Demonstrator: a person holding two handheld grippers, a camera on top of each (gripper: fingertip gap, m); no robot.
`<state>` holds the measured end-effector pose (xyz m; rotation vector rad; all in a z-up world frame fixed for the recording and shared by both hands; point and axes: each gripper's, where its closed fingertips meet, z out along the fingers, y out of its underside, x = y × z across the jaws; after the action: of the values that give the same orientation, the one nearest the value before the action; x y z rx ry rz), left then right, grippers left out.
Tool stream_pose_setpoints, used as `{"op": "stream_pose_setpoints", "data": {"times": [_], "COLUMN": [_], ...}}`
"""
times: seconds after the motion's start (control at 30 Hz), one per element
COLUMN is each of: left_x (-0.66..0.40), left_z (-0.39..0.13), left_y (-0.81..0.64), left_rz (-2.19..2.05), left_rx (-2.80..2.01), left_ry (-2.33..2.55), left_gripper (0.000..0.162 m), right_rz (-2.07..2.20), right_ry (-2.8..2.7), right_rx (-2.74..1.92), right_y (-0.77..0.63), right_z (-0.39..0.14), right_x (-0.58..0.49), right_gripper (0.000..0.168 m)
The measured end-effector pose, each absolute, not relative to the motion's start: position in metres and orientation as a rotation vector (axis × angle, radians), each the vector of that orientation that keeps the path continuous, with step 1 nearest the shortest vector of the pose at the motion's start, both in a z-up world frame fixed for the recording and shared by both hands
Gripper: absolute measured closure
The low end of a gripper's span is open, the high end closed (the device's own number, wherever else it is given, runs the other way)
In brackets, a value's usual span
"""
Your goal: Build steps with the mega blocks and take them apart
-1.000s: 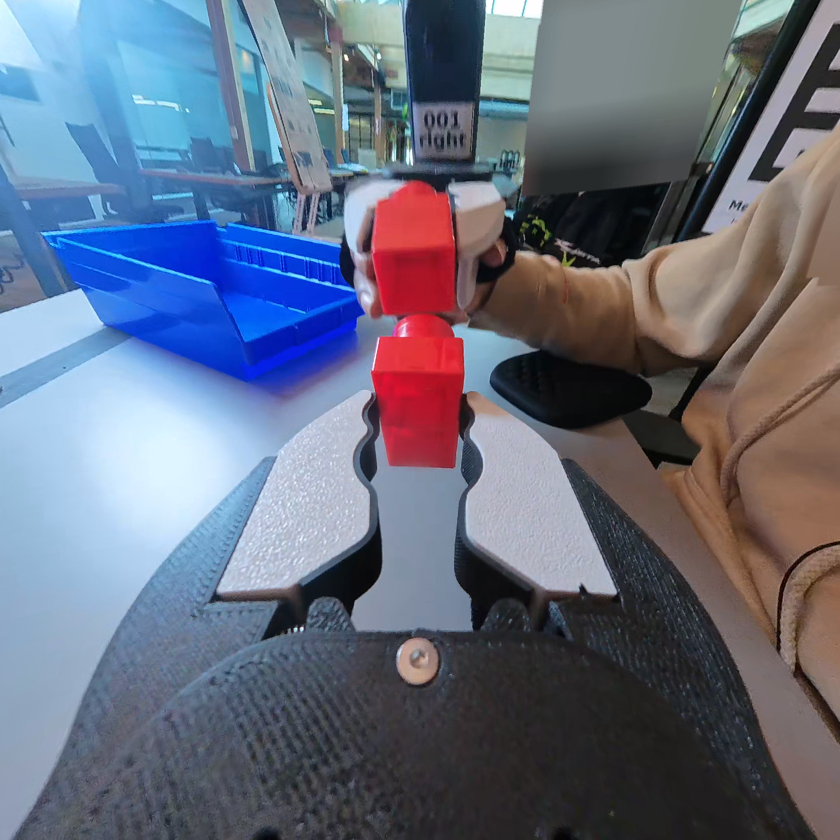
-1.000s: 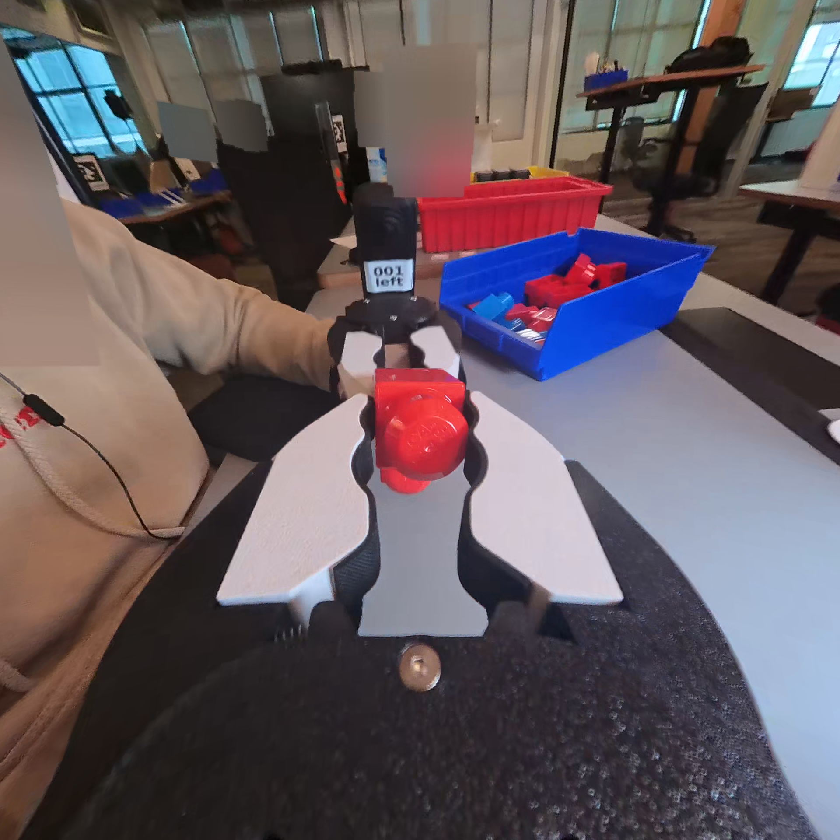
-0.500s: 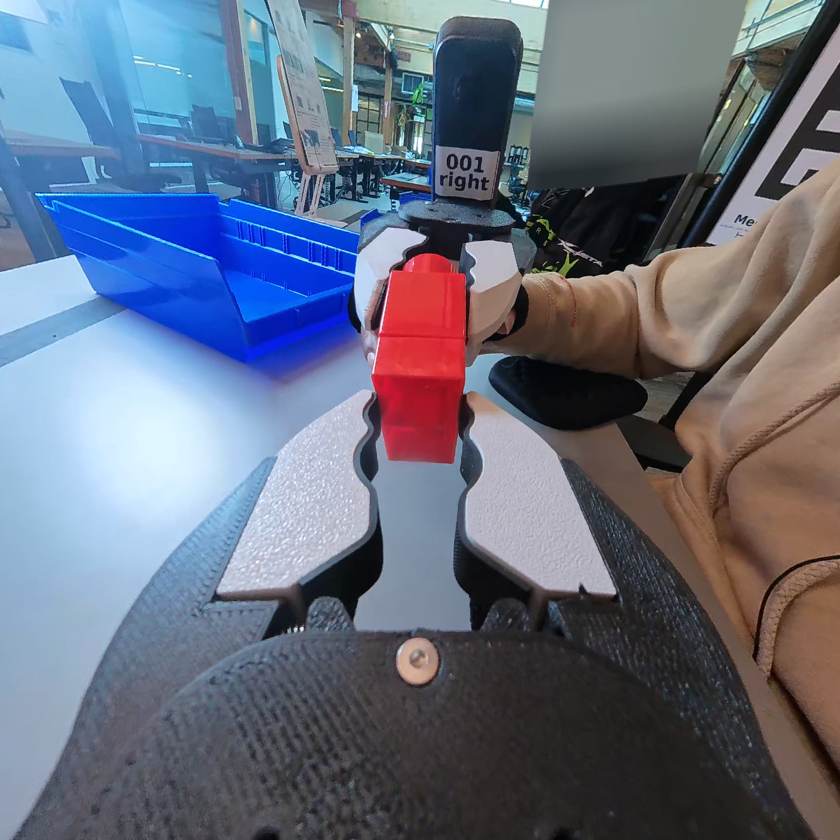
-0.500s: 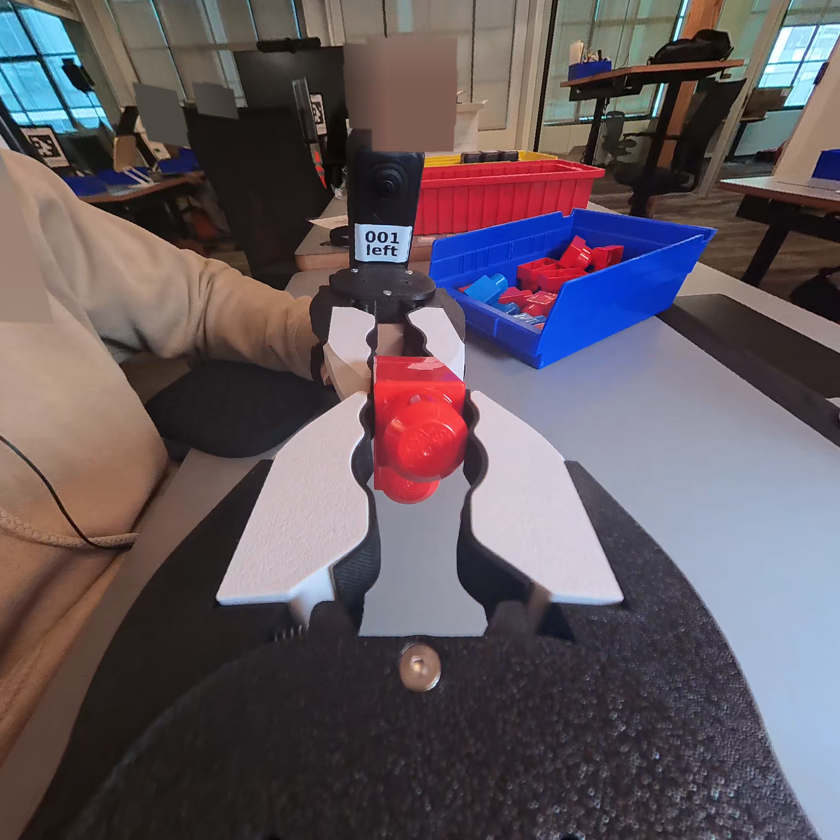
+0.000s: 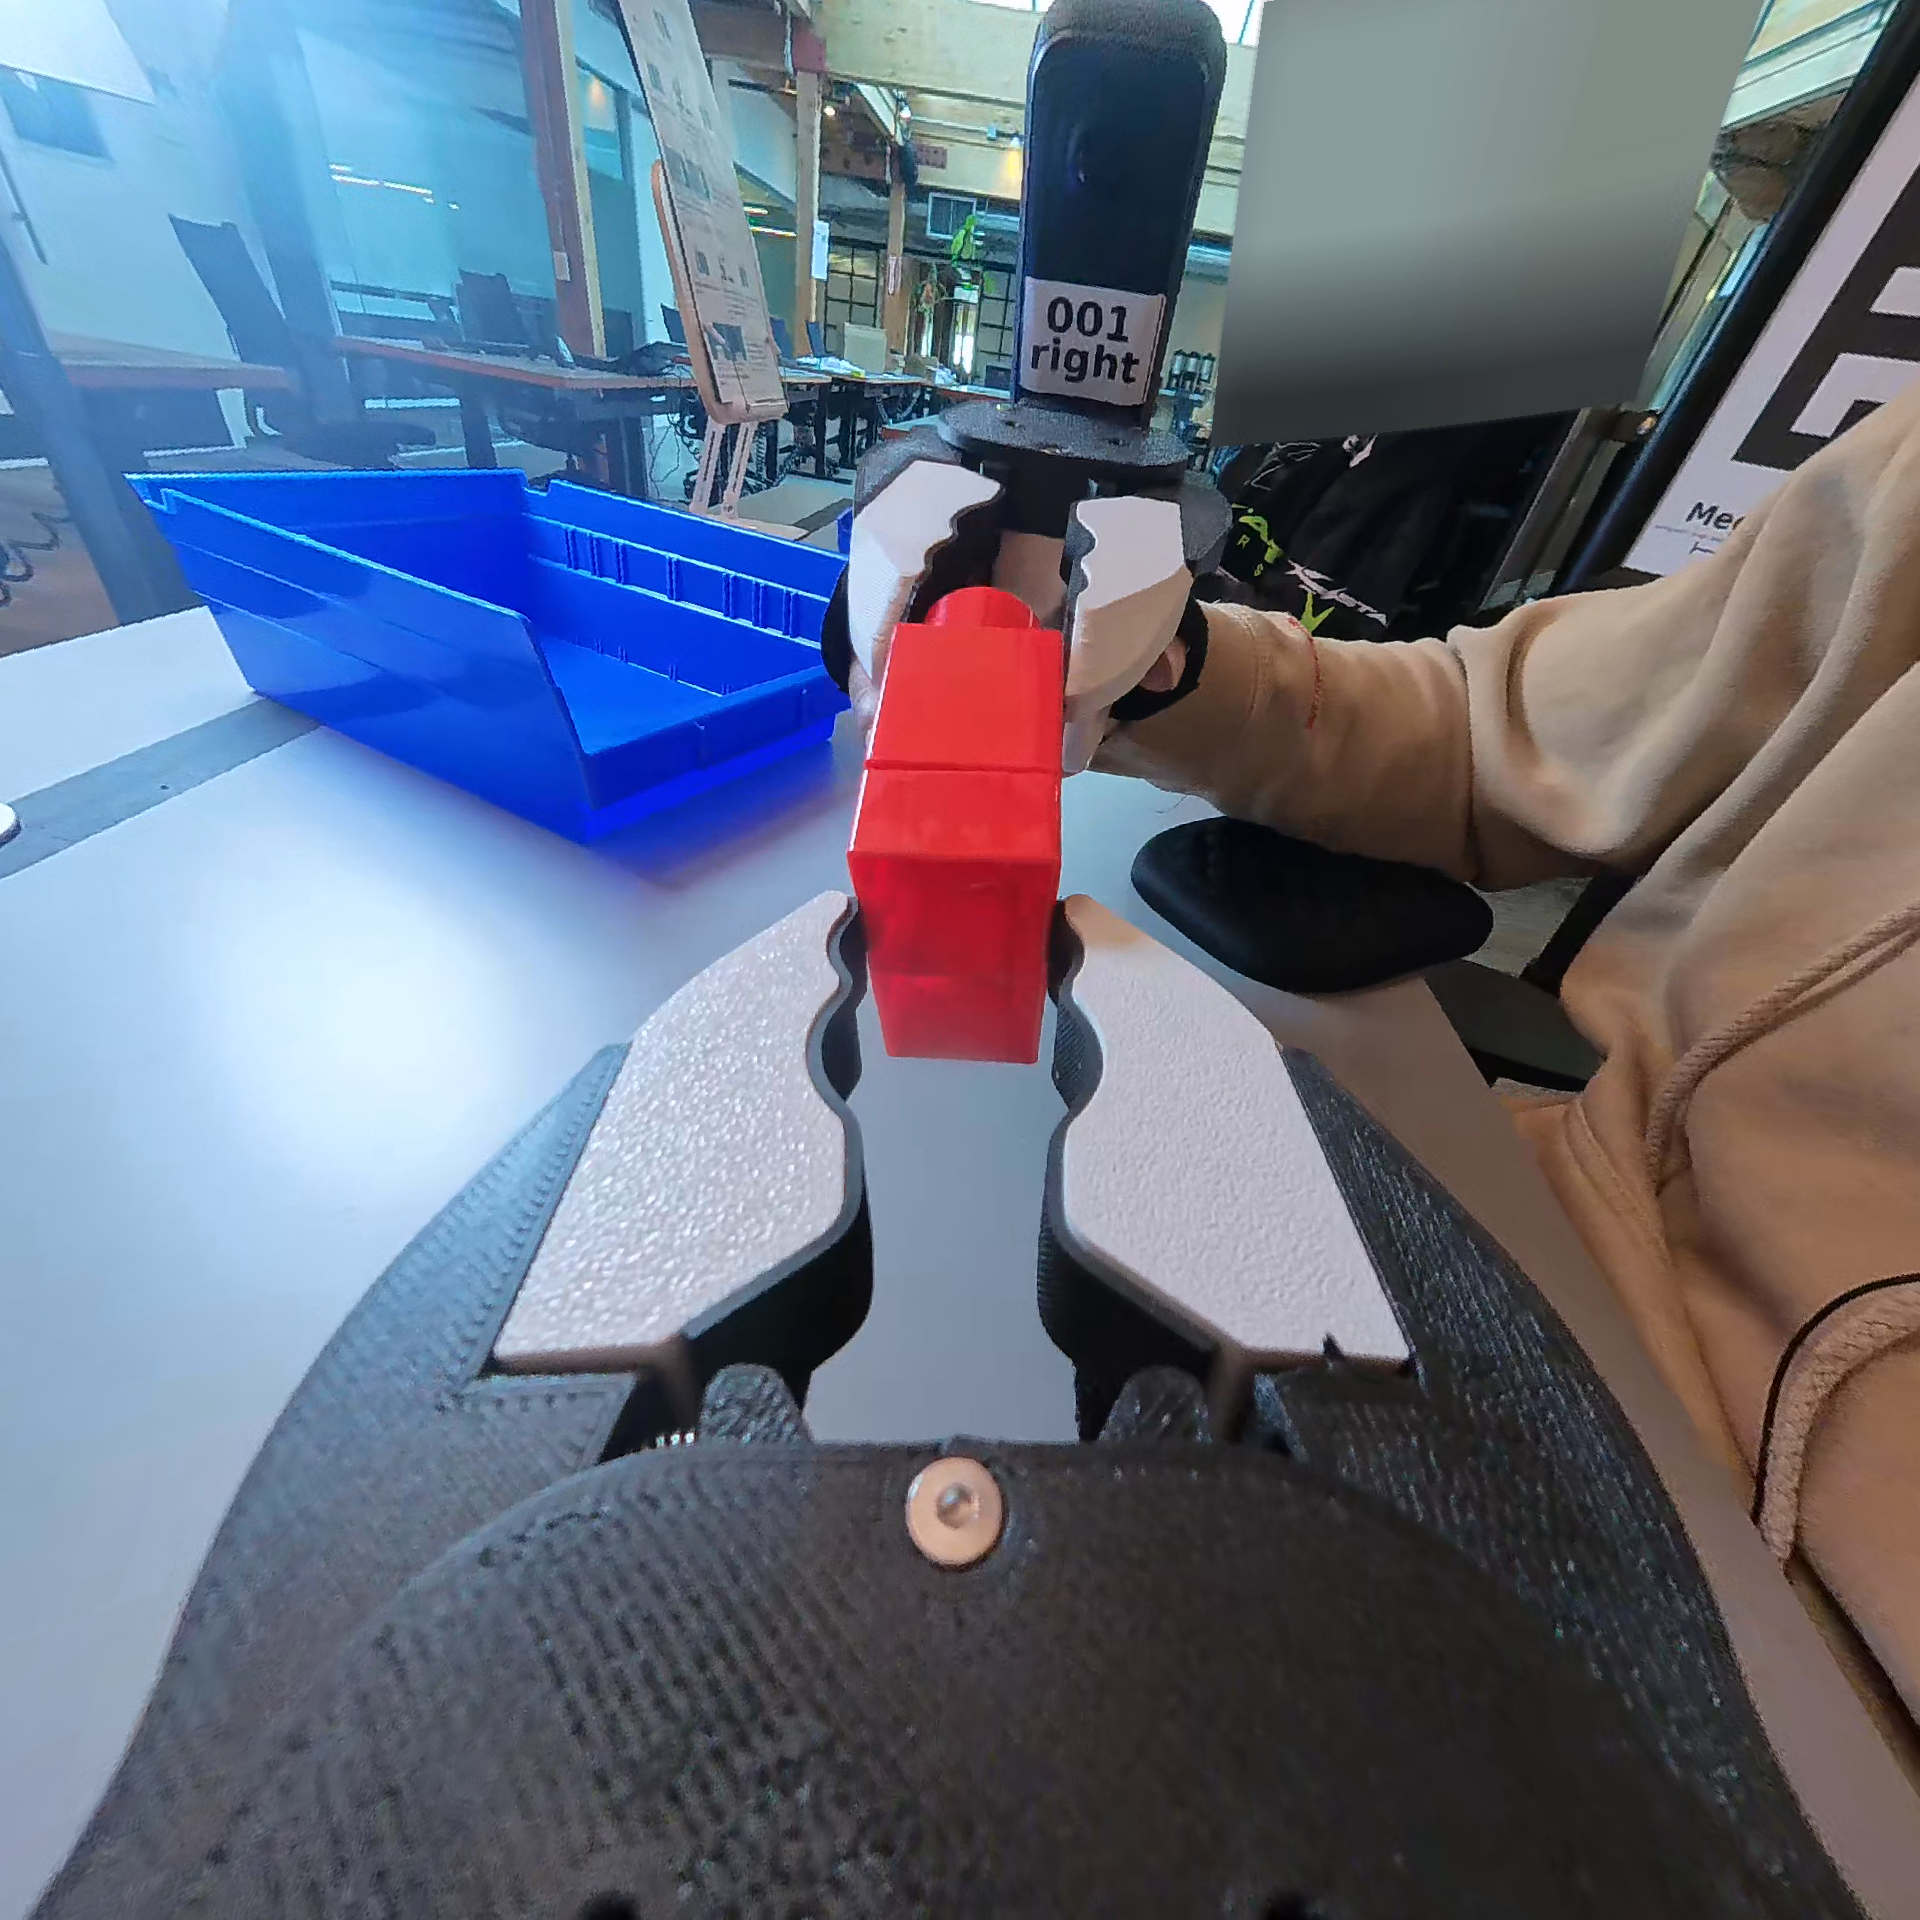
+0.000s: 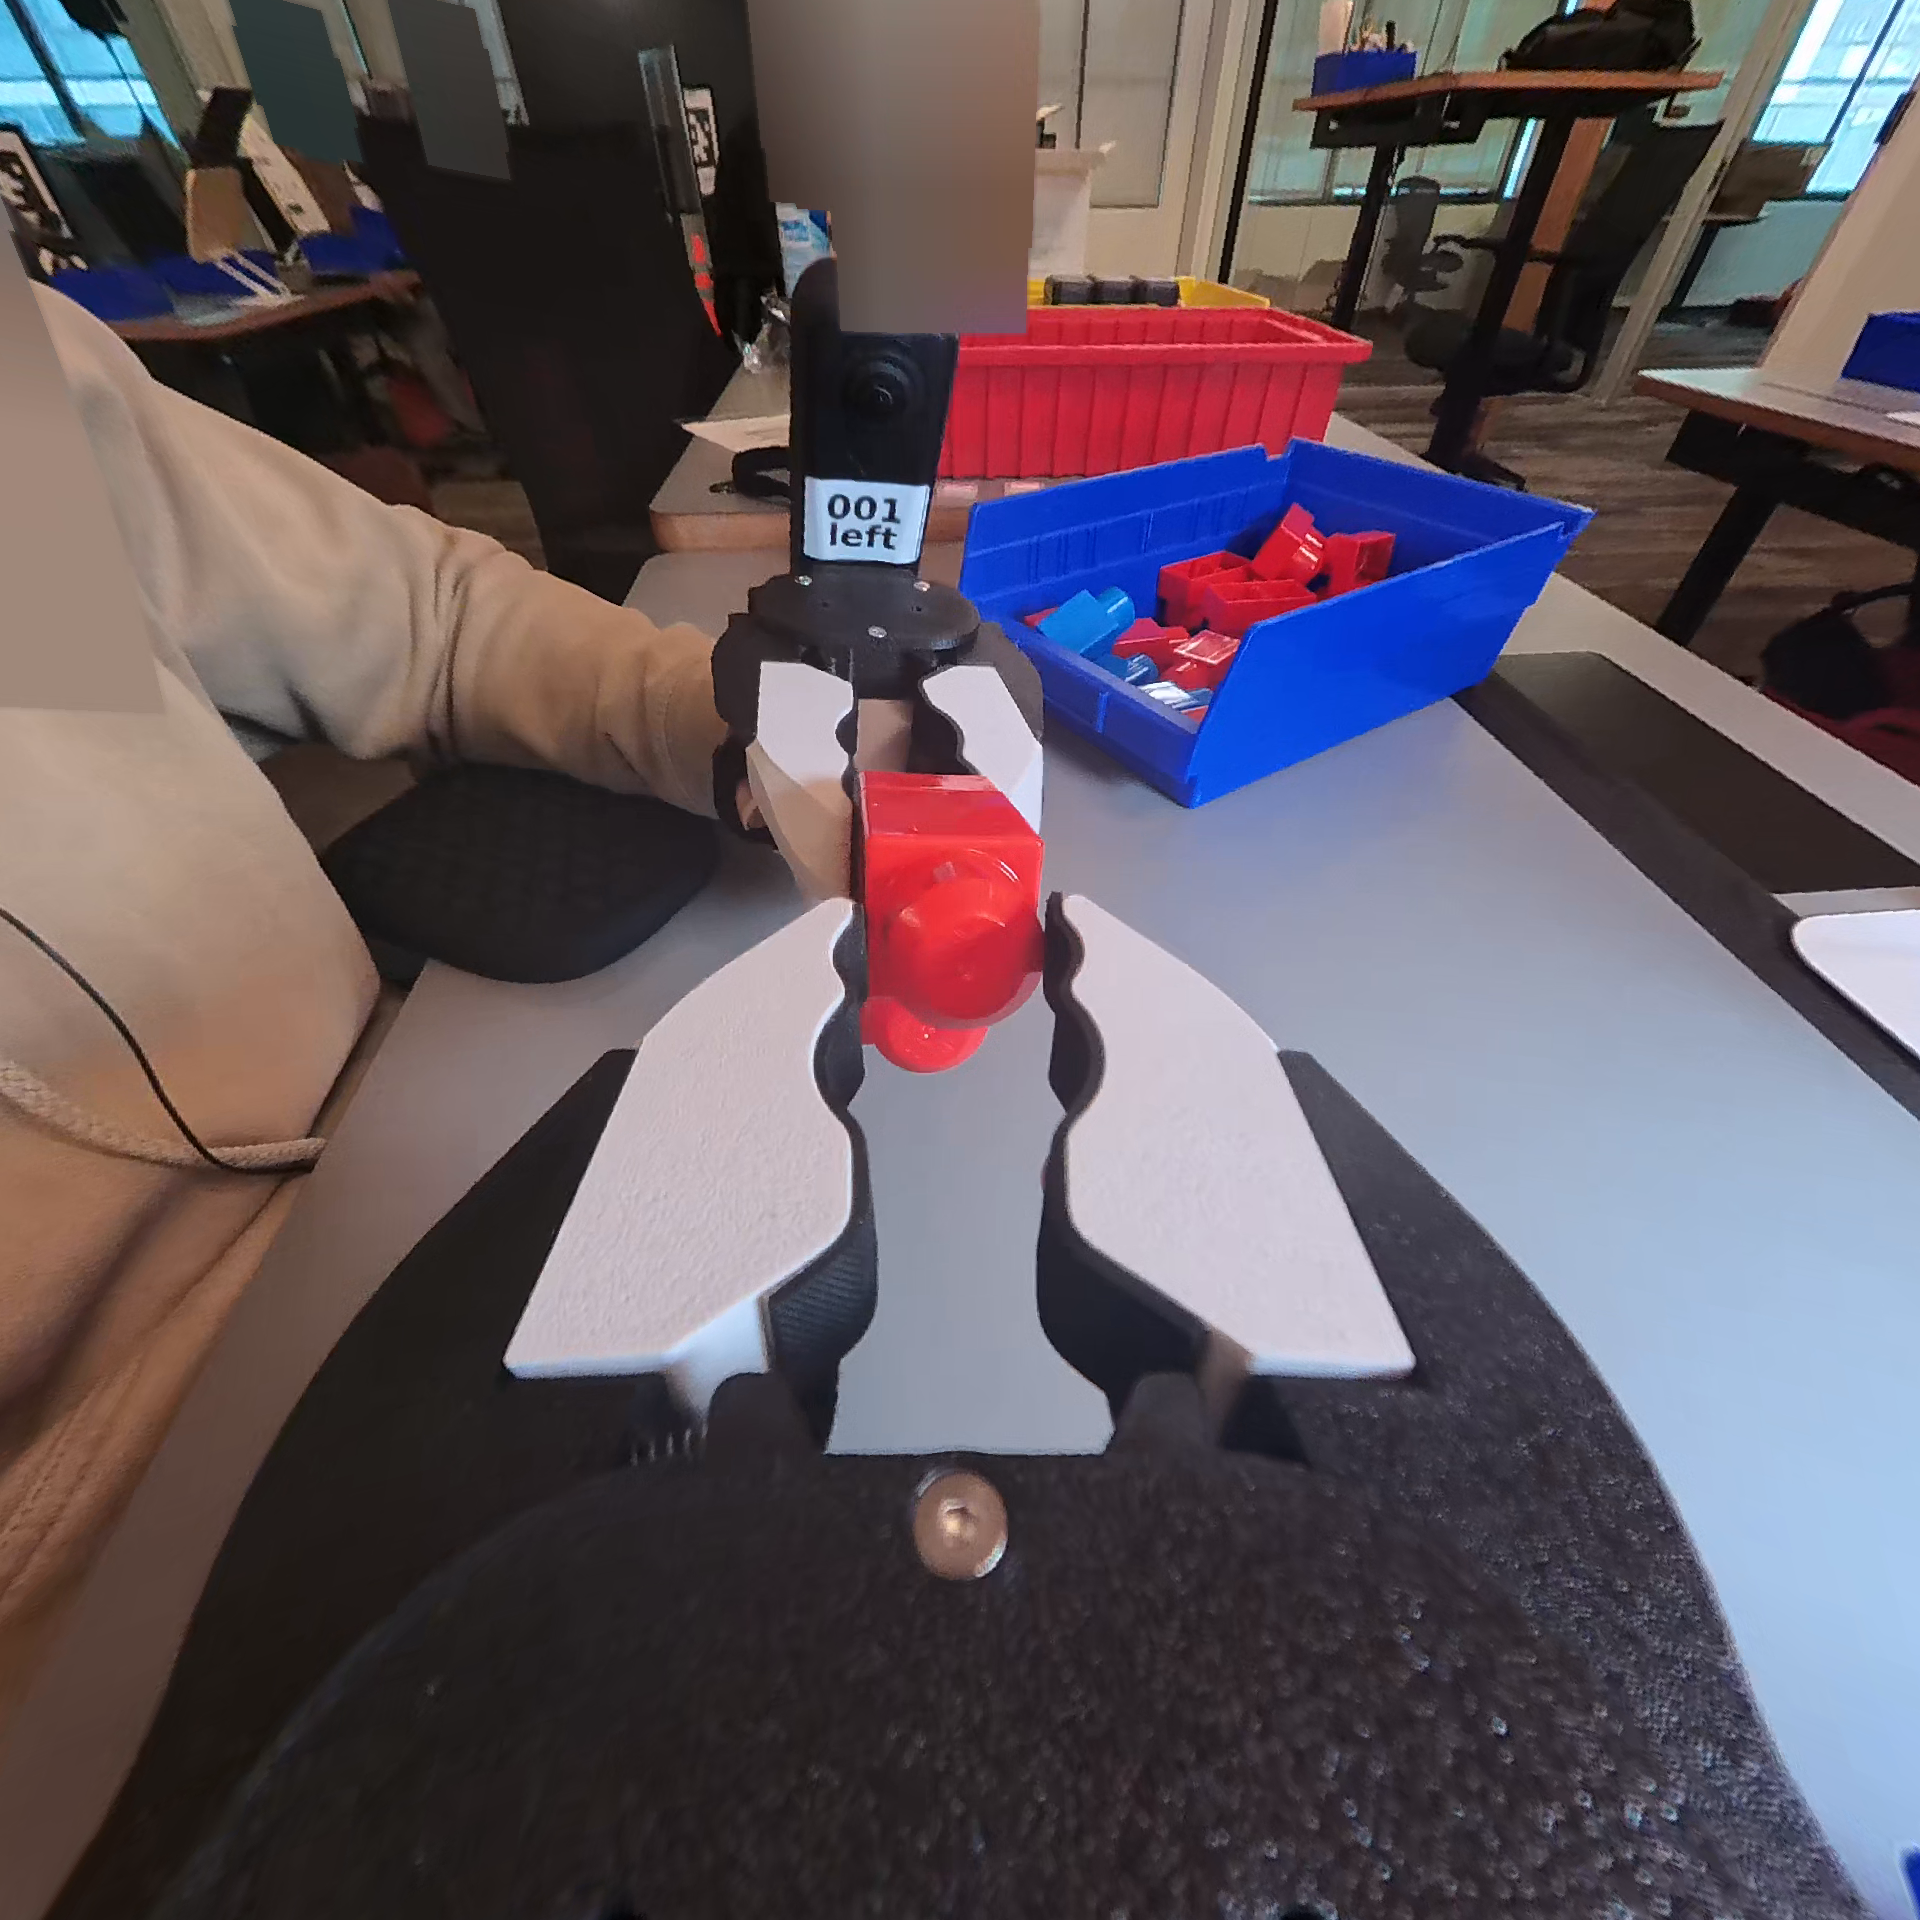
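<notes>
Two red mega blocks are joined end to end in the air over the grey table (image 5: 312, 1039). My left gripper (image 5: 951, 914) is shut on the nearer red block (image 5: 951, 883). The farther red block (image 5: 966, 696) sits in my right gripper (image 5: 971, 717), which faces the left one. In the right wrist view my right gripper (image 6: 951, 925) is shut on this block (image 6: 945, 842), whose studs point at the camera. My left gripper (image 6: 899, 748) shows just behind it. The left gripper's block is mostly hidden there.
An empty blue bin (image 5: 582, 665) stands on the table at one end. Another blue bin (image 6: 1351, 707) holds several red and blue blocks, with a red bin (image 6: 1143, 395) behind it. A black chair armrest (image 5: 1309, 904) and the person's beige sleeves are at the table edge. About 5 cm separates my left fingertips from my right.
One second ago the two blocks were apart, one above the other. The right gripper's block came down onto the left one's stud, and they are now pressed together.
</notes>
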<state>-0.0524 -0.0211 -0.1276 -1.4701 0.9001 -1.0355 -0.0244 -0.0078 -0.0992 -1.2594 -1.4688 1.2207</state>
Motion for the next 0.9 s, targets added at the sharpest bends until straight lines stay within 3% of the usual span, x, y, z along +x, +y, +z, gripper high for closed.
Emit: {"op": "stream_pose_setpoints", "data": {"times": [0.17,0.3,0.4,0.67,0.8,0.9], "left_x": [-0.064,-0.068,-0.063,-0.062,-0.06,-0.06], "left_z": [-0.122,-0.129,-0.136,-0.155,-0.165,-0.168], "left_y": [-0.004,0.003,0.001,0.004,0.005,0.006], "left_rz": [-0.983,-0.97,-0.965,-0.909,-0.91,-0.901], "left_rx": [-1.488,-1.522,-1.539,-1.596,-1.624,-1.632], "left_ry": [0.784,0.763,0.794,0.837,0.85,0.864], "left_gripper": [0.121,0.127,0.127,0.127,0.127,0.127], "right_rz": [1.018,0.52,0.192,0.048,0.168,0.272], "right_ry": [-1.352,-0.97,-0.777,-0.349,-0.257,-0.254], "right_rx": [-1.34,-1.66,-1.941,-2.393,-2.401,-2.272], "right_y": [0.042,0.176,0.273,0.399,0.419,0.423], "right_z": [-0.06,-0.034,-0.062,-0.165,-0.175,-0.153], "right_x": [0.006,0.083,0.145,0.208,0.194,0.179], "right_gripper": [0.139,0.138,0.138,0.138,0.133,0.128]}}
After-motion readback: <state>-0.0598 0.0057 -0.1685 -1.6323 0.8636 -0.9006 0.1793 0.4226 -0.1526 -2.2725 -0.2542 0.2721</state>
